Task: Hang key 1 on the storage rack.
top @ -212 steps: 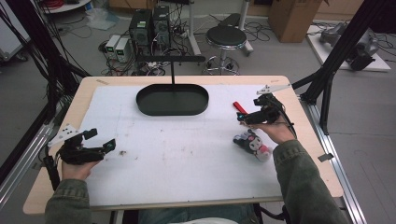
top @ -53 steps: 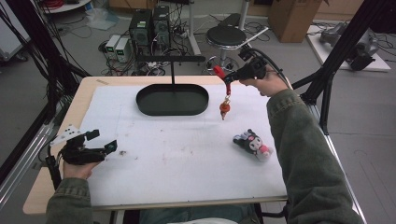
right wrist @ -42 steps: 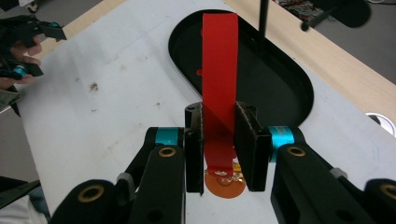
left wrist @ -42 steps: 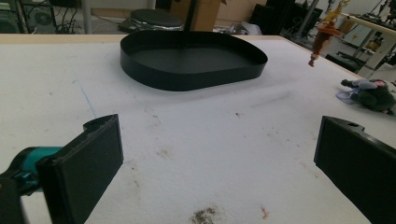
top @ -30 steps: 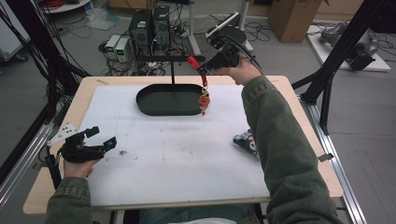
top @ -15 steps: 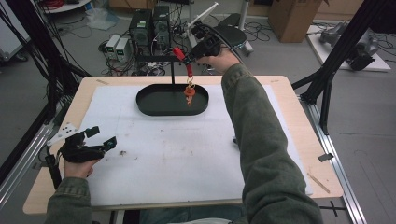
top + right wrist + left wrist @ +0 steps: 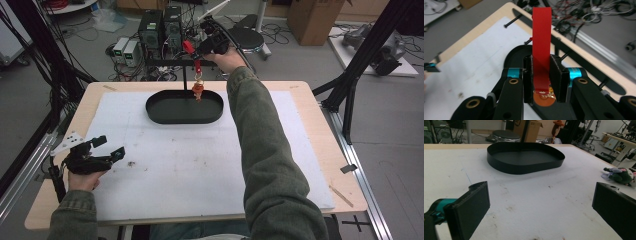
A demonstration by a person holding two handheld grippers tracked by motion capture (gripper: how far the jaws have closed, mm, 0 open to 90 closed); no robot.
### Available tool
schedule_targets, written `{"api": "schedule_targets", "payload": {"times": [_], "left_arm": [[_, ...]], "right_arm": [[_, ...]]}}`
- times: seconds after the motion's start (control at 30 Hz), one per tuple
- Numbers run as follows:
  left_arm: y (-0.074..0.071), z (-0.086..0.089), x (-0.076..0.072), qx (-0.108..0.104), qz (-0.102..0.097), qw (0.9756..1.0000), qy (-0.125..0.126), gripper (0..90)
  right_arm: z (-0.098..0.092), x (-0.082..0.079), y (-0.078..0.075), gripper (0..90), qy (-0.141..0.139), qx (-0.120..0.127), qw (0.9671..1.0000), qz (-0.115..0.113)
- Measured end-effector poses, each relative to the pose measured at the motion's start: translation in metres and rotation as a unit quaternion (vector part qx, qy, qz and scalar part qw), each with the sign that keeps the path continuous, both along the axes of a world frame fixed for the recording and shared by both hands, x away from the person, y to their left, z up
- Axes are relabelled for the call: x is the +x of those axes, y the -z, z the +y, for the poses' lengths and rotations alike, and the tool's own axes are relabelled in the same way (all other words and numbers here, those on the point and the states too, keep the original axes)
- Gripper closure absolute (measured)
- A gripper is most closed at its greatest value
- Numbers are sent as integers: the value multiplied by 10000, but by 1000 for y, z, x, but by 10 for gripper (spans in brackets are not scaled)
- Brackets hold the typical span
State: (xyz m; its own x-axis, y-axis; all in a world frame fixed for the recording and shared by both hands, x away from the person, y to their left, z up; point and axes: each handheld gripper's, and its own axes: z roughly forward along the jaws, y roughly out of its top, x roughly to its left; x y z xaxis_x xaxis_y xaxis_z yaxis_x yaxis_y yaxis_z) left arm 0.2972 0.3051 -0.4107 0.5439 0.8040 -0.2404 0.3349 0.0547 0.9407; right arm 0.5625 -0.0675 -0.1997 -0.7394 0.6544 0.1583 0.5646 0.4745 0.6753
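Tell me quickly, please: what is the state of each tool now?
Left tool: open, holding nothing, above the white mat.
Right tool: closed on the red ribbon; its small orange charm hangs over the black tray.

1. My left gripper (image 7: 541, 212) rests low over the stained white table mat (image 7: 531, 195), its two black jaws standing wide apart with nothing between them.
2. Ahead sits a shallow black oval tray (image 7: 524, 157).
3. A small plush toy in green and purple (image 7: 621, 175) lies far right.

Olive-green sleeves (image 7: 270, 165), black two-jaw grippers (image 7: 545, 77), teal joint accents
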Motion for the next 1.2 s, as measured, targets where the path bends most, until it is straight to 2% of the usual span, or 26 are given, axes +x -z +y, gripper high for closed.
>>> {"api": "schedule_targets", "payload": {"times": [0.17, 0.3, 0.37, 0.5, 0.6, 0.7, 0.9, 1.03, 1.07, 1.1, 1.13, 1.17, 1.2], "left_arm": [[0, 0, 0, -41, -1, 10000, -13, 18], [0, 1, 0, -37, -46, 10000, -36, 18], [-1, 1, 0, -29, -66, 10000, -53, 18], [-1, 2, -1, 39, -40, 10000, -59, 18], [-1, 2, -3, 77, -19, 9999, -64, 18], [-1, 2, -3, 103, -5, 9999, -101, 18], [-1, 1, -3, 75, -18, 9999, -99, 18], [-2, 1, -4, 65, -26, 9999, -115, 18], [-1, 1, -4, 72, -22, 9999, -114, 18], [-1, 1, -3, 96, -22, 9999, -110, 18], [-1, 1, -3, 93, -13, 9999, -130, 18], [-1, 1, -3, 93, -13, 9999, -130, 18], [-1, 1, -3, 86, -10, 9999, -138, 18]], "right_arm": [[3, 6, 3, 743, 184, 176, 9996, -116], [6, 11, 8, 743, 295, 168, 9993, -171], [7, 15, 11, 744, 294, 266, 9990, -182], [10, 21, 16, 743, 333, 245, 9991, -132], [9, 26, 18, 743, 392, 429, 9982, -162], [8, 30, 17, 743, 389, 495, 9978, -207], [9, 33, 20, 742, 459, 600, 9969, -235], [17, 33, 24, 733, 505, 578, 9963, -386], [17, 32, 24, 667, 565, 544, 9963, -350], [17, 33, 26, 482, 643, 652, 9951, -369], [16, 33, 26, 358, 732, 804, 9937, -281], [16, 33, 26, 274, 743, 835, 9935, -229], [16, 31, 26, 208, 670, 762, 9944, -282]]}}
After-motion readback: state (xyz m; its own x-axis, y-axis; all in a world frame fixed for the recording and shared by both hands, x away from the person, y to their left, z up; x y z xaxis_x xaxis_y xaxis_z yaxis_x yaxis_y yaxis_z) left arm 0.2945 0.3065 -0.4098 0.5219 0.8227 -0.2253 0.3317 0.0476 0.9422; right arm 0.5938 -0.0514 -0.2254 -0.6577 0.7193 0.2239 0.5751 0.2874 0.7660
